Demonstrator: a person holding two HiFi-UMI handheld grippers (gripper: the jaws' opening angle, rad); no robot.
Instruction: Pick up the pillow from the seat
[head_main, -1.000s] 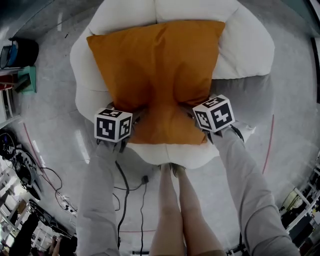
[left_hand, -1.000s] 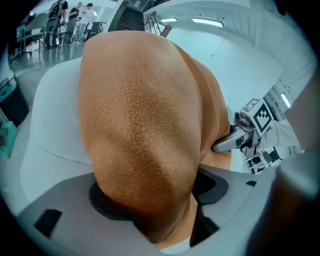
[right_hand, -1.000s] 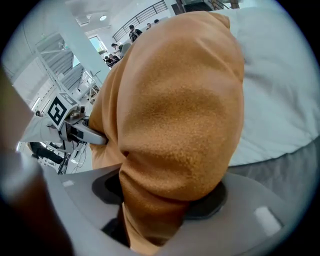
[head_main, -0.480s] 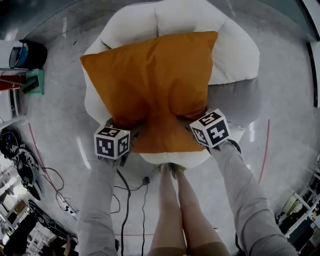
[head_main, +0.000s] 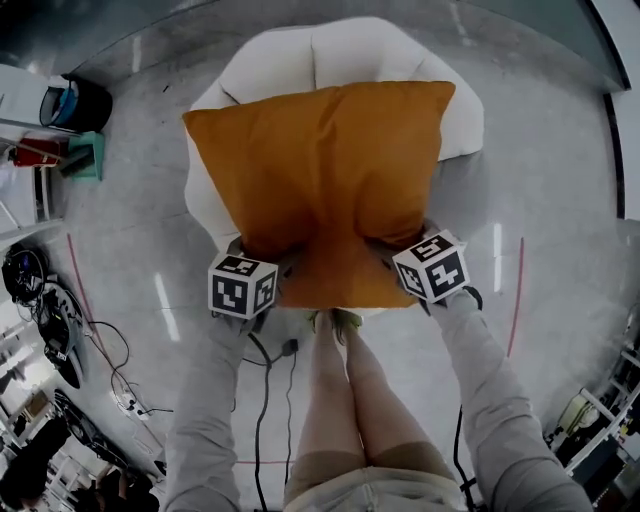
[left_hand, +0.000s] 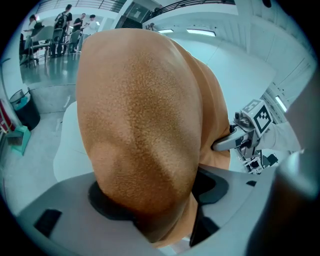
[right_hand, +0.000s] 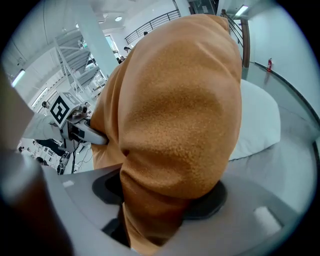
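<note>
Pillow (head_main: 320, 180) — big, orange and puffy — is held over the white seat (head_main: 340, 50), and its near edge sticks out past the seat's front. It looks light and squishy, so it bends where it is pinched. The left gripper (left_hand: 155, 195) has its jaws squeezed on the corner at the seat's front left. The right gripper (right_hand: 160, 192) squeezes the front right corner. Holding two corners looks smart — with one, it might flop.

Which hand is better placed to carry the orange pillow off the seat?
Right, marginally. The left hand-held gripper and right hand-held gripper both clamp the pillow, but fabric seems to fill the right's jaws more.
</note>
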